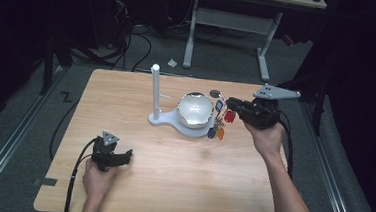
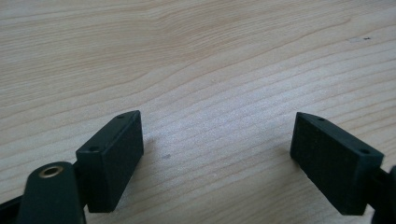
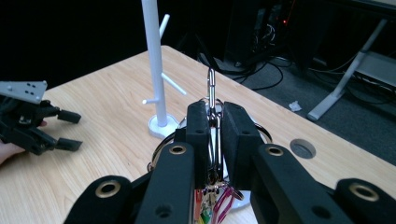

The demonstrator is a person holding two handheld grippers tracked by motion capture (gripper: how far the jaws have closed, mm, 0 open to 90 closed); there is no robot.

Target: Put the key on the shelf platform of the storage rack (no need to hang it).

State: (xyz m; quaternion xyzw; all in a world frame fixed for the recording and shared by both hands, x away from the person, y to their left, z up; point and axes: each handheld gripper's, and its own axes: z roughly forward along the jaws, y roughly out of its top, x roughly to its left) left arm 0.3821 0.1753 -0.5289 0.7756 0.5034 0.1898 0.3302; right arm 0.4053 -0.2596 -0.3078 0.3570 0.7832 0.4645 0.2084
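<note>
1. My right gripper (image 3: 211,135) pinches the carabiner (image 3: 211,100) of a key bunch (image 1: 218,125) beside the bowl (image 1: 194,110).
2. It looks light and stiff but slippery; the tags dangle.
3. My left gripper (image 2: 217,154) rests spread over the table (image 2: 196,56).

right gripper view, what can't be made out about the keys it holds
- Key tags: right gripper view, tucked under the jaws and cut by the bottom edge.
- Carabiner: its lower part sits between the right gripper jaws.
- High view: tags too small to count.
</note>
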